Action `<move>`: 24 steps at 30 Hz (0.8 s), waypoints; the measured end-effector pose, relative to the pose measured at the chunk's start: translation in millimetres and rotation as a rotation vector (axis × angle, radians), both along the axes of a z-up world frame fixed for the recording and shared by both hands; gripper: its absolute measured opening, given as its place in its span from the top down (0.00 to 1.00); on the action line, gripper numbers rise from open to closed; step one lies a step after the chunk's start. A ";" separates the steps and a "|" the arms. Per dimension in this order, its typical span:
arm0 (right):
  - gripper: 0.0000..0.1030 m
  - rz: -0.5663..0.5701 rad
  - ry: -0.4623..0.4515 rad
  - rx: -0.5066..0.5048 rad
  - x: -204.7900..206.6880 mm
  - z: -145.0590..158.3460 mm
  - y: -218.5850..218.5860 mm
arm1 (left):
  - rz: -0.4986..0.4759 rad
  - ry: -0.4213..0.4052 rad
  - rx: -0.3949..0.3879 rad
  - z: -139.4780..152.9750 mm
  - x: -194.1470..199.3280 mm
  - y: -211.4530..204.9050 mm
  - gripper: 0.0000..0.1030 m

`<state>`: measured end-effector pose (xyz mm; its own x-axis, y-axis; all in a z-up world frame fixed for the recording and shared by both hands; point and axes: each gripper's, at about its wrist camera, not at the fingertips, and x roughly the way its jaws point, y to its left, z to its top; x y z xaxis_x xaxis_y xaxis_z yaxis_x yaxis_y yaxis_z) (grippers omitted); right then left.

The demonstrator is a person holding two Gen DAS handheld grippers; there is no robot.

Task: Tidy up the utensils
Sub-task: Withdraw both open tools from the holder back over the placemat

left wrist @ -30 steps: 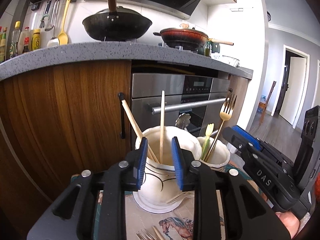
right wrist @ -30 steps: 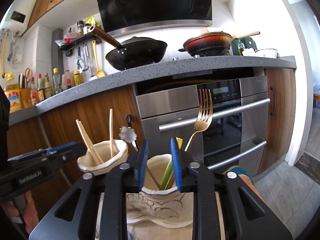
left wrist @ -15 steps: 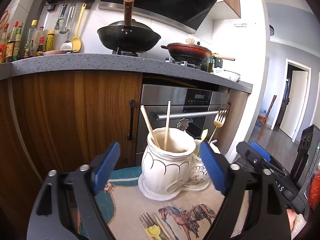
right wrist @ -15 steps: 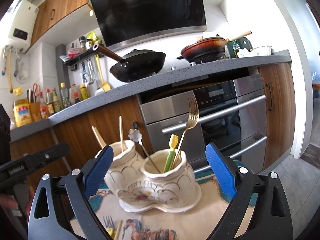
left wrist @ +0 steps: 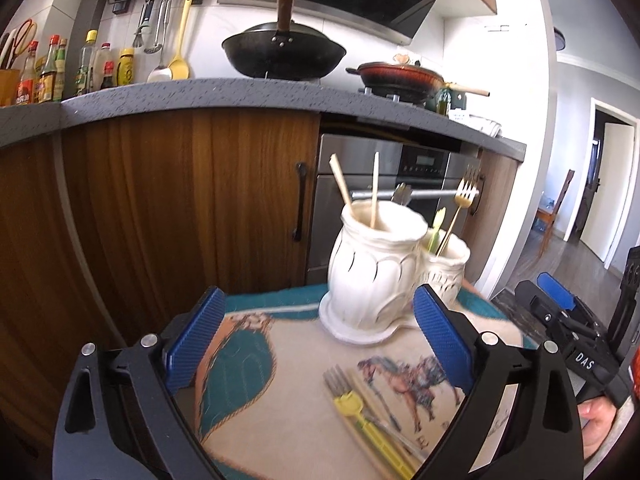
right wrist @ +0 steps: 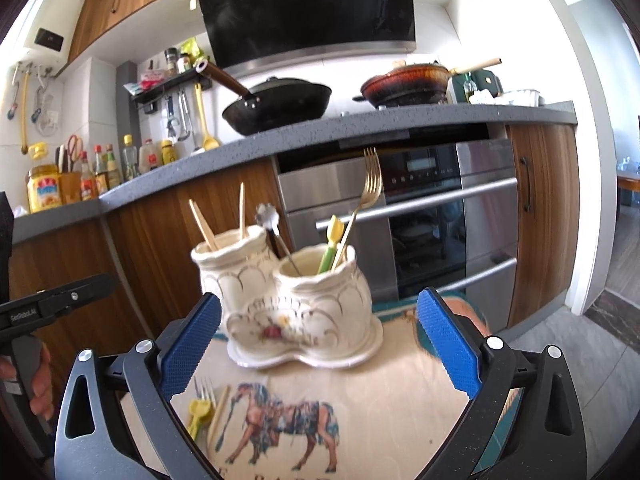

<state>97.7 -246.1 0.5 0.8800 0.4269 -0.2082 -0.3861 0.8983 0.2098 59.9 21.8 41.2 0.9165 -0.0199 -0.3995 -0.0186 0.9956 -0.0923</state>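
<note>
**Kai:** Blue pads on the left gripper [left wrist: 316,344] were spread wide and still easing apart. Nothing between them, nothing touched. The cream ceramic holder [left wrist: 376,276] stood past the fingertips, on the printed cloth [left wrist: 280,412].

**Ren:** Right one?

**Kai:** The right gripper [right wrist: 320,348] read the same: jaws far apart, empty, no contact. From its camera the holder [right wrist: 304,312] sat ahead of and between the two pads, clear of both.

**Ren:** Where was the cutlery?

**Kai:** Taller pot held two wooden chopsticks [left wrist: 374,190], both leaning. Shorter pot held a gold fork [right wrist: 366,200], tines up, a yellow-green utensil [right wrist: 330,248] and a flower-topped silver piece [right wrist: 276,228] (spoon or stirrer, couldn't tell).

**Ren:** Anything loose?

**Kai:** Yes. On the cloth in front of the holder lay a silver fork [left wrist: 340,380], a yellow-handled utensil [left wrist: 368,428] and a pale chopstick [right wrist: 219,416], side by side, blurred in both views. They were near the left gripper's right-hand pad, not touching it.

**Ren:** Hands visible?

**Kai:** Partly. Fingers of the person's right hand [left wrist: 596,420] wrapped the right unit's handle at the frame edge; the left hand [right wrist: 38,376] showed the same way in the other view.
</note>
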 end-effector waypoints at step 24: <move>0.05 -0.008 0.082 -0.048 -11.6 -17.6 2.5 | -0.002 0.231 0.066 -61.1 -23.6 4.6 0.08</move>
<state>86.2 -243.6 -17.1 0.8625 0.4078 -0.2997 -0.3624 0.9110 0.1969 36.3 26.4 -19.9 0.8007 0.0111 -0.5990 -0.0294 0.9994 -0.0207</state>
